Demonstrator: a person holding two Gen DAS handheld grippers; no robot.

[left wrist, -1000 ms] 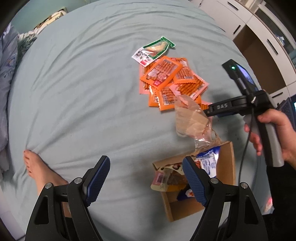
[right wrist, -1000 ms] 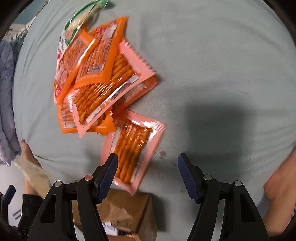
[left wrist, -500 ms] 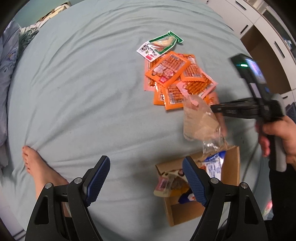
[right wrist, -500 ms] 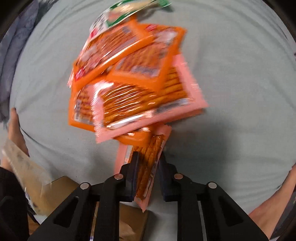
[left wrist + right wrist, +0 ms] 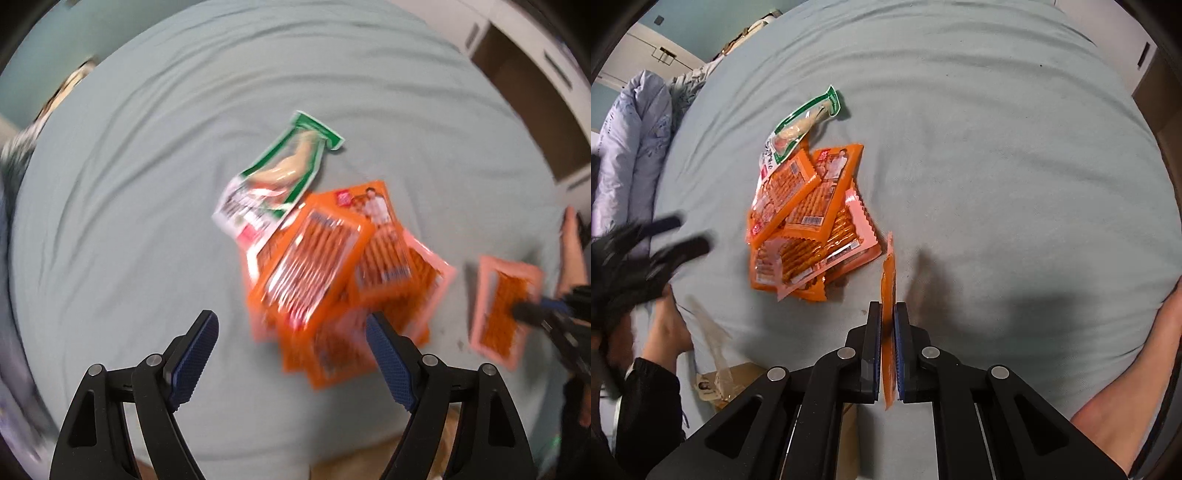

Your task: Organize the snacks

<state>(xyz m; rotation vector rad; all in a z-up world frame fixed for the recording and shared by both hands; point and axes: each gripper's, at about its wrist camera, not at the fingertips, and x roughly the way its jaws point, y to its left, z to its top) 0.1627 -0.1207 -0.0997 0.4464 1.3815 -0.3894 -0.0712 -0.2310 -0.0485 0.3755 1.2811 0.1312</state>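
Observation:
A heap of orange and pink snack-stick packs lies on the pale green bedsheet, with a green-and-white pack at its far end. My left gripper hangs open above the heap's near edge, holding nothing; this view is blurred. My right gripper is shut on one pink snack-stick pack, seen edge-on and lifted off the sheet. The same pack shows flat at the right of the left wrist view. The heap and green pack lie left of it.
A cardboard box with a clear bag sticking out sits at the near left. A bare foot and a bare leg rest on the sheet. A folded duvet lies far left; cabinets stand right.
My right gripper closed on the pink pack and lifted it away from the heap. My left gripper swung from over the box to above the heap.

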